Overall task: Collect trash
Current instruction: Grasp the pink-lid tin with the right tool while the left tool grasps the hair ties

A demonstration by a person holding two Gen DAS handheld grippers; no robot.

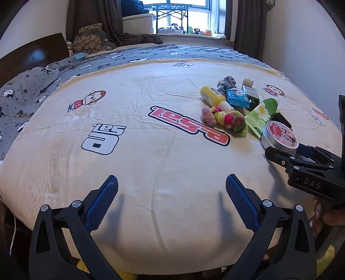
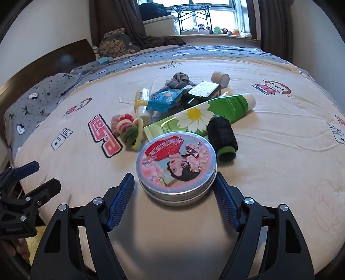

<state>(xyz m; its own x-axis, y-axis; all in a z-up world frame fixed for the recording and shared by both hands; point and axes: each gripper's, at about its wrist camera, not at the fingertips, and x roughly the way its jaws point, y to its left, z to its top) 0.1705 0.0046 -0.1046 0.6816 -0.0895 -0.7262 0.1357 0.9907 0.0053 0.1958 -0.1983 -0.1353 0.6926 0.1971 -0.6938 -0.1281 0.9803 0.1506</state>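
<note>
A round metal tin (image 2: pixel 175 165) with a pink picture lid lies on the cream bedspread (image 2: pixel 269 150), at the near edge of a small pile. My right gripper (image 2: pixel 174 183) is open, one finger on each side of the tin, the right pad at its rim. Behind the tin lie a green daisy tube (image 2: pixel 200 116), a black spool (image 2: pixel 223 137), coloured hair ties (image 2: pixel 128 130), a yellow bottle (image 2: pixel 142 103), a blue packet (image 2: pixel 166 100) and a dark green box (image 2: pixel 203 90). My left gripper (image 1: pixel 171 189) is open and empty over bare bedspread (image 1: pixel 151 168), left of the tin (image 1: pixel 279 137).
A grey knotted cloth (image 2: pixel 179 80) and a small cork-coloured jar (image 2: pixel 221 78) lie at the pile's far side. A grey patterned blanket (image 2: pixel 54 90) and pillows (image 2: pixel 116 44) lie at the far left by a dark headboard (image 2: pixel 43 62). A window (image 2: pixel 215 15) is beyond the bed.
</note>
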